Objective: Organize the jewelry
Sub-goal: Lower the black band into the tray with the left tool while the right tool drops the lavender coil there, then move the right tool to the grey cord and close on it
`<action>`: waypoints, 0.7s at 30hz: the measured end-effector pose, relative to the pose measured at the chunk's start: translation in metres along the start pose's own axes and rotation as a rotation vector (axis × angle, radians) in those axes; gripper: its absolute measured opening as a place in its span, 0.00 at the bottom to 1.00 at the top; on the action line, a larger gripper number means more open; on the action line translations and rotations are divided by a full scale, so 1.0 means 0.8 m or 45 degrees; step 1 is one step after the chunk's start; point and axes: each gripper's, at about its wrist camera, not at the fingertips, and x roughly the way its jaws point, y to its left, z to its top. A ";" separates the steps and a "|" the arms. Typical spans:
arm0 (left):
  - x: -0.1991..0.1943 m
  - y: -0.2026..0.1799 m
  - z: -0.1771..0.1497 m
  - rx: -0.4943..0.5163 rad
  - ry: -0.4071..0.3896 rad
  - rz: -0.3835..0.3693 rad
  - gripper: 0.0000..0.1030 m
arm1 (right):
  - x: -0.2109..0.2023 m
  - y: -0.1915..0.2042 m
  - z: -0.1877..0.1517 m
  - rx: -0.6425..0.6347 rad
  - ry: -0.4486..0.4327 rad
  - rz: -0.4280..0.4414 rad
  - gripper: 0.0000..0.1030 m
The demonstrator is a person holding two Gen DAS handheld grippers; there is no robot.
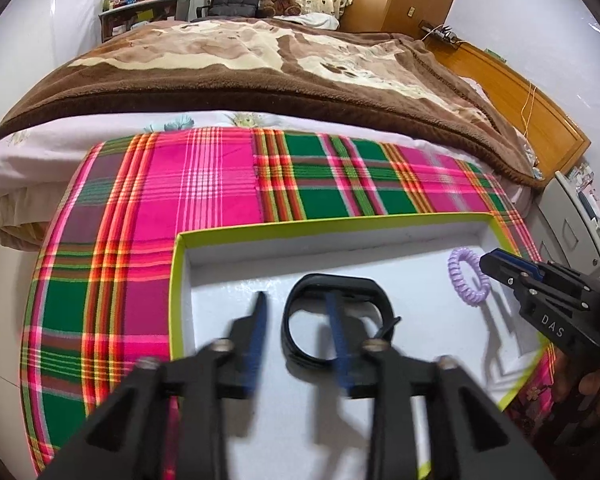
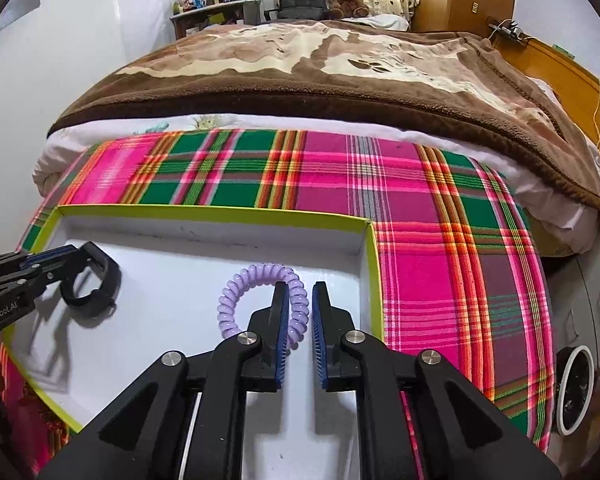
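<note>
A black wristband [image 1: 300, 316] lies inside a white tray with a lime-green rim [image 1: 300, 226]. My left gripper [image 1: 298, 300] is open; its right finger reaches through the band's loop and its left finger is outside. A purple spiral hair tie [image 2: 236, 292] lies in the same tray [image 2: 220, 212]. My right gripper [image 2: 300, 292] is open, its jaws a narrow gap apart, with the tie's right side between or just under the fingers. The tie [image 1: 462, 276] and right gripper [image 1: 496, 262] also show in the left wrist view. The band [image 2: 96, 280] and left gripper [image 2: 74, 254] show in the right wrist view.
The tray sits on a pink, green and red plaid cloth [image 1: 204, 184] at the foot of a bed with a brown blanket [image 1: 260, 64]. A grey cabinet [image 2: 588, 288] stands at the right. A wooden bedframe [image 1: 512, 92] runs along the right side.
</note>
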 end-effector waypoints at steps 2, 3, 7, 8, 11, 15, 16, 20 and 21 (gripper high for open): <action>-0.009 -0.001 0.000 0.000 -0.019 -0.009 0.41 | -0.009 0.001 -0.001 0.004 -0.019 0.016 0.16; -0.013 -0.001 -0.001 -0.002 -0.024 -0.010 0.41 | -0.014 0.001 -0.001 0.006 -0.029 0.024 0.16; -0.041 -0.005 -0.005 -0.003 -0.073 -0.021 0.41 | -0.040 0.002 -0.007 0.013 -0.084 0.059 0.16; -0.049 -0.005 -0.008 -0.005 -0.086 -0.027 0.41 | -0.049 0.003 -0.009 0.016 -0.096 0.069 0.17; -0.074 -0.007 -0.020 -0.013 -0.126 -0.045 0.43 | -0.069 0.003 -0.019 0.029 -0.128 0.099 0.27; -0.106 -0.004 -0.047 -0.038 -0.178 -0.047 0.47 | -0.097 0.000 -0.038 0.050 -0.169 0.135 0.43; -0.112 -0.001 -0.054 -0.048 -0.184 -0.048 0.47 | -0.105 -0.002 -0.045 0.057 -0.178 0.140 0.44; -0.134 0.008 -0.084 -0.075 -0.215 -0.045 0.47 | -0.127 -0.019 -0.079 0.128 -0.195 0.152 0.44; -0.138 0.010 -0.090 -0.076 -0.222 -0.043 0.47 | -0.129 -0.023 -0.085 0.144 -0.194 0.158 0.44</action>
